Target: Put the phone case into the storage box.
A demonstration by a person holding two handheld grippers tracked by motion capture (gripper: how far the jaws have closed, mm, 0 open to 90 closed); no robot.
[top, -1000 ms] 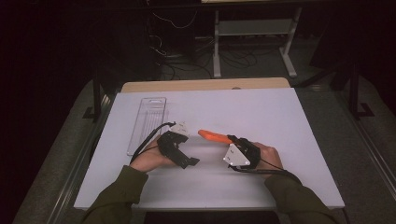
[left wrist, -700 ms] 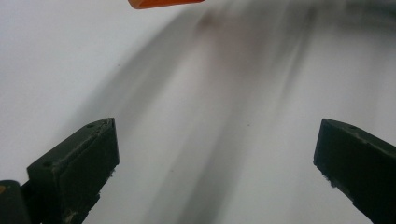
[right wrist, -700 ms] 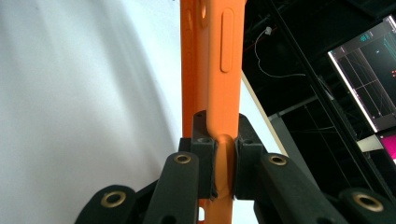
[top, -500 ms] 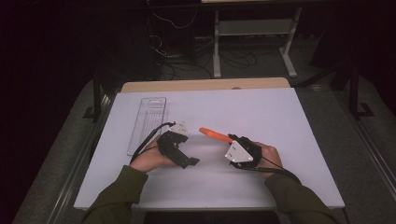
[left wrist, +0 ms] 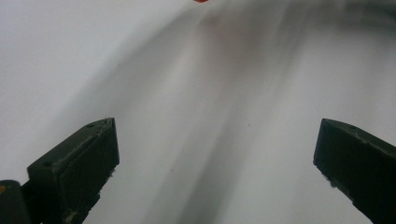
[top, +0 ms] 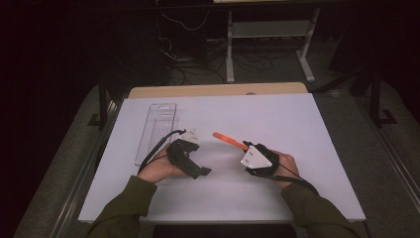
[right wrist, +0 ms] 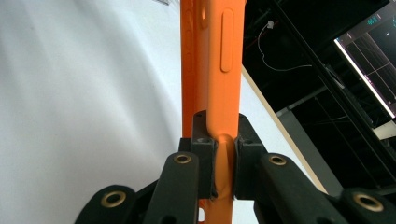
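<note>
Orange phone case (right wrist: 212,70), pinched edge-on between the right gripper (top: 246,148)'s two black jaws, pressed tight against either face just above one end. Seen close in the right gripper view as a thin slab rising straight up out of the jaws, with a long raised button and smaller cut-outs along its side. Held just above the white table (top: 297,124) in the high view, slanting up and to the left from the gripper (near the table's middle, a little toward the person's edge). Carried in the person's right hand (top: 282,166), green sleeve (top: 317,213) coming in from the bottom, grey three-cornered plate on top of the gripper.

Left gripper (top: 204,171) beside it, well apart from the case, in the left hand (top: 157,170), a black cable looping back over the wrist. Jaws spread wide in the left gripper view, nothing between them but bare white tabletop; a sliver of orange at the very top edge there.

Farther back on the left, a clear plastic tray (top: 156,131) lying flat on the table, long side running away from the person. Beyond the white surface, a strip of wooden tabletop (top: 218,90), then dark floor with tangled cables (top: 198,59) and a metal stand (top: 270,34).
</note>
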